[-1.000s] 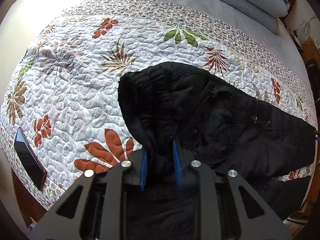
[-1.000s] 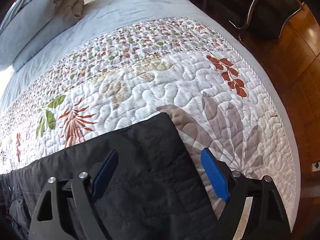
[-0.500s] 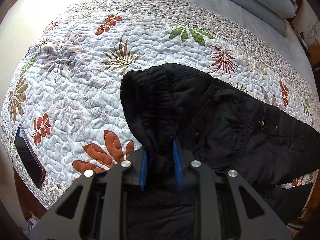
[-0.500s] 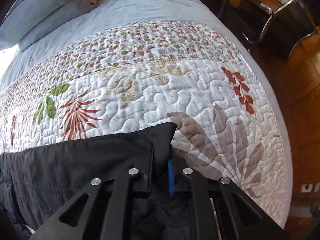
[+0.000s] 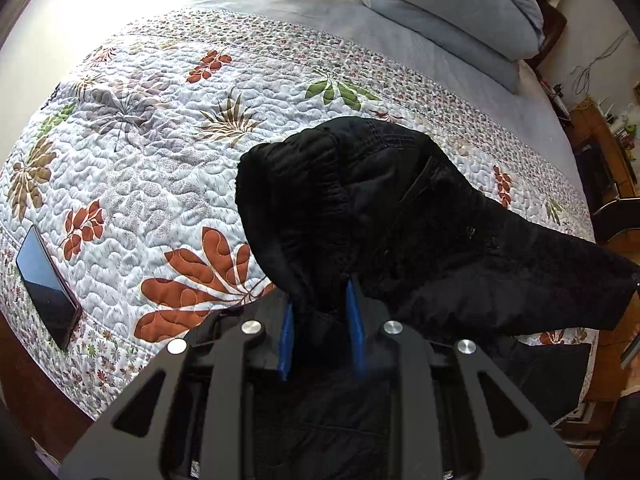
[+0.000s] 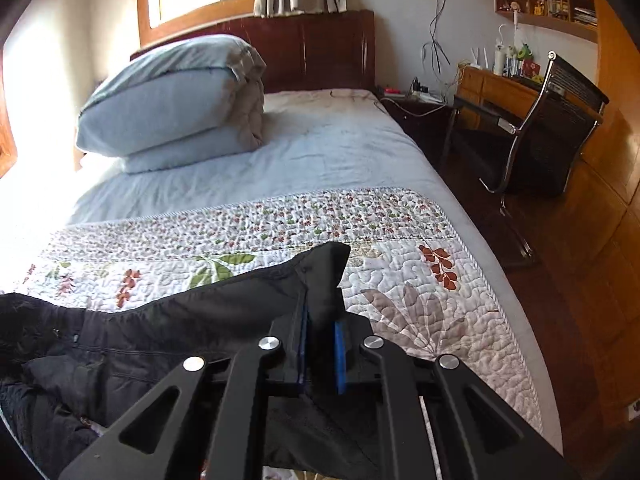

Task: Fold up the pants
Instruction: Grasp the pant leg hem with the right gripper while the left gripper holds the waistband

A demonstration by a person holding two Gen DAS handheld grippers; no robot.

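Note:
Black pants (image 5: 400,216) are held up over the floral quilt (image 5: 160,152) on the bed. My left gripper (image 5: 320,300) is shut on the waistband end, which bunches and droops above its blue fingers. My right gripper (image 6: 320,332) is shut on the hem of a leg, and that end of the pants (image 6: 192,320) stands up between its blue fingers above the quilt (image 6: 420,300). The pants stretch and sag between the two grippers, with part hanging off the near bed edge.
A dark phone (image 5: 46,284) lies on the quilt near the left edge. Folded blue bedding (image 6: 172,100) is stacked at the headboard. A chair (image 6: 552,128) and desk stand to the right on the wooden floor.
My right gripper shut on the leg hem and lifted it, tilting up toward the headboard. My left gripper kept its hold and raised the waistband end a little.

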